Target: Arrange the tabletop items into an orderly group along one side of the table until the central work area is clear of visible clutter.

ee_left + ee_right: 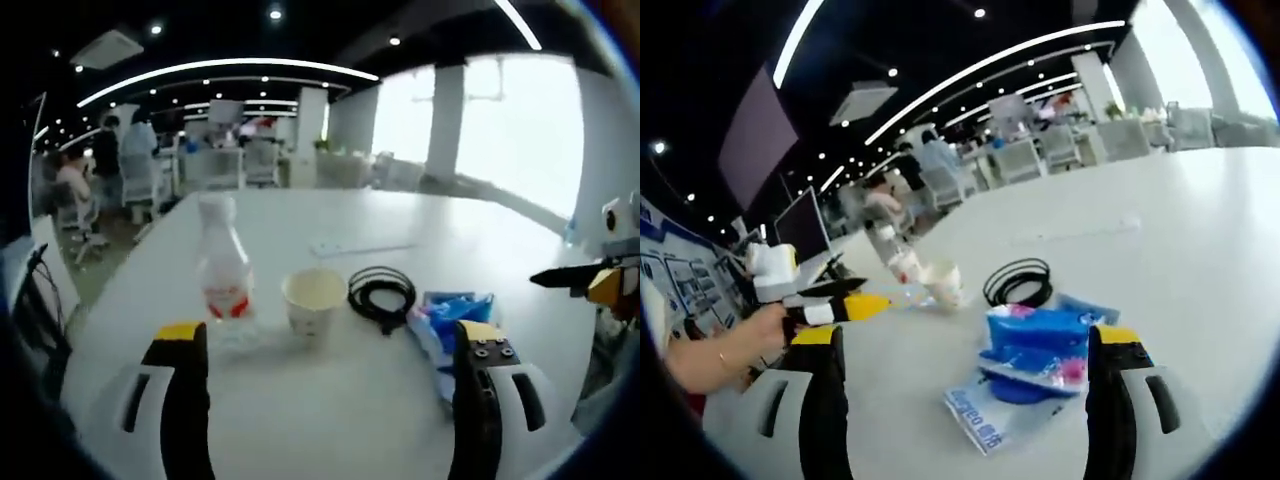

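So the stuff was already sort of lined up across the white table (300, 420): a clear plastic bottle with a red label (224, 262), an off-white paper cup (313, 300), a coiled black cable (381, 293) and a stack of blue plastic packets (1032, 352). Looked early to me, since they sat mid-table rather than along a side. The left gripper (330, 365) was spread wide and empty, and so was the right gripper (965, 355), which hovered around the packets. Office chairs and people were far behind, nothing blocking.
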`<state>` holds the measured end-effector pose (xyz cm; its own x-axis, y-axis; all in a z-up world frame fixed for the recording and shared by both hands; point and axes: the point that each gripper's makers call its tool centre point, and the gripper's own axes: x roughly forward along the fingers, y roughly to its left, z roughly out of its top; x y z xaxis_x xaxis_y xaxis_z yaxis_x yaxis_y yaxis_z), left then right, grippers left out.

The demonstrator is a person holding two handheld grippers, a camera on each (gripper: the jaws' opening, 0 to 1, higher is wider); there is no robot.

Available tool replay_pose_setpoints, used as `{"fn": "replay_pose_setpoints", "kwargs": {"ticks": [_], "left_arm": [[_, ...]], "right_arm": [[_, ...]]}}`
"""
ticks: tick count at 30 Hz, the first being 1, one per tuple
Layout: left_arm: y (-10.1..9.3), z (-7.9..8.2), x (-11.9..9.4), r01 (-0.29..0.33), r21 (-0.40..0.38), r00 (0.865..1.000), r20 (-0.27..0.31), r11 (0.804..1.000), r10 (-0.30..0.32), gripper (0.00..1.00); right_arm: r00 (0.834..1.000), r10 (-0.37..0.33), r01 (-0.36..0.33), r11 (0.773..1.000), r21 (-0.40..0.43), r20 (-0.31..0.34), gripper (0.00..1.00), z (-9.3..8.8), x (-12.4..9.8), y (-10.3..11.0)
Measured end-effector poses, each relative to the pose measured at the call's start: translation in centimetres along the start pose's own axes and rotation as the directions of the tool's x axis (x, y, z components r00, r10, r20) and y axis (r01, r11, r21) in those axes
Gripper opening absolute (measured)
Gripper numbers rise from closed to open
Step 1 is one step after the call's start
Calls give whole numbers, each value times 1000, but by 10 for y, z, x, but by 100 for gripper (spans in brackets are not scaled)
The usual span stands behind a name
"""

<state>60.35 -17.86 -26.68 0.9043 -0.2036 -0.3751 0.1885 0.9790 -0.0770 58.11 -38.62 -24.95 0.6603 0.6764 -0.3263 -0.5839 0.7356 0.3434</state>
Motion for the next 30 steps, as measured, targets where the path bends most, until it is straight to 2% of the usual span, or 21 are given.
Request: {"fn": "replay_pose_setpoints", "kwargs": {"ticks": [7,15,21,30], "left_arm": [[-8,5,-22,27,22,1000,-5,999,-27,99],[-27,5,-45,80,60,997,-16,995,-80,99],[-36,8,-57,103,73,995,-12,992,-103,99],[-47,2,-74,142,70,990,-17,987,-141,99]], "right_arm": [[1000,10,-11,999,-31,-4,99,7,-3,5],[1000,4,-5,999,-53,-12,99,13,-4,2],[1000,-2,1,999,-45,-23,99,10,-3,-3],[998,-32,30,998,-48,-56,99,2,6,-19]]}}
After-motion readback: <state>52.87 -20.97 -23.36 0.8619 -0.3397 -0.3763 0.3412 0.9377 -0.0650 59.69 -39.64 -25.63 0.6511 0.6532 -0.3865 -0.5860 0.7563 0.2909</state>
